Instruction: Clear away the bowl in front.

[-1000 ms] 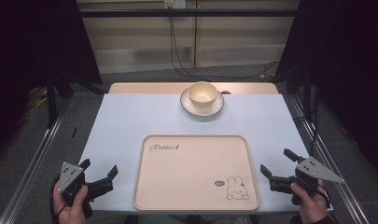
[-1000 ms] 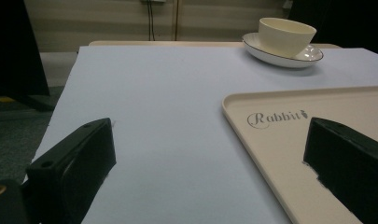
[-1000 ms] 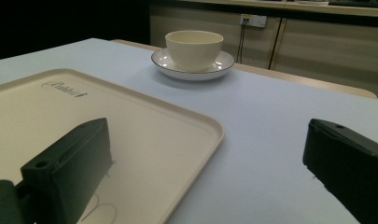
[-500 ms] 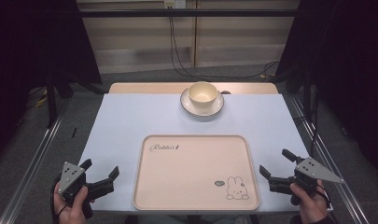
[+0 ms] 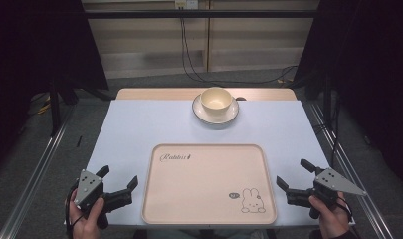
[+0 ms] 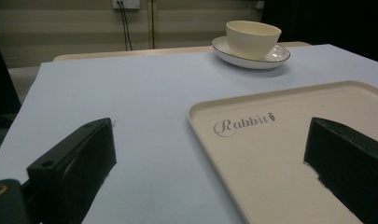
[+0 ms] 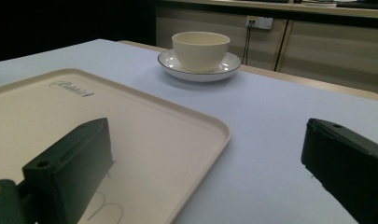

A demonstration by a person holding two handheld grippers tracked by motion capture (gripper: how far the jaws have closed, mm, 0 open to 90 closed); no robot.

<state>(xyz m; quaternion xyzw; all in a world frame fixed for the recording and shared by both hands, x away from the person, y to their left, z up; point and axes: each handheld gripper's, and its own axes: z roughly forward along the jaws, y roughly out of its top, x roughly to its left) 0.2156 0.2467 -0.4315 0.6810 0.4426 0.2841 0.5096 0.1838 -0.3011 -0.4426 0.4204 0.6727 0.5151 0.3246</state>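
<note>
Tray [image 5: 209, 184], cream with rabbit print, lies flat at near middle of table [image 5: 139, 129], between both grippers. Saucer [image 5: 215, 112] sits at far edge of table, well apart from tray; cup [image 5: 216, 98] upright on it. Left gripper [image 5: 118, 182] just beside tray's left rim, jaws wide, holding nothing. Right gripper [image 5: 294, 175] just beside right rim, jaws wide, holding nothing.

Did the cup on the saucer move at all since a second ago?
No. The cup sits on its saucer at the table's far edge, same spot as before.
</note>
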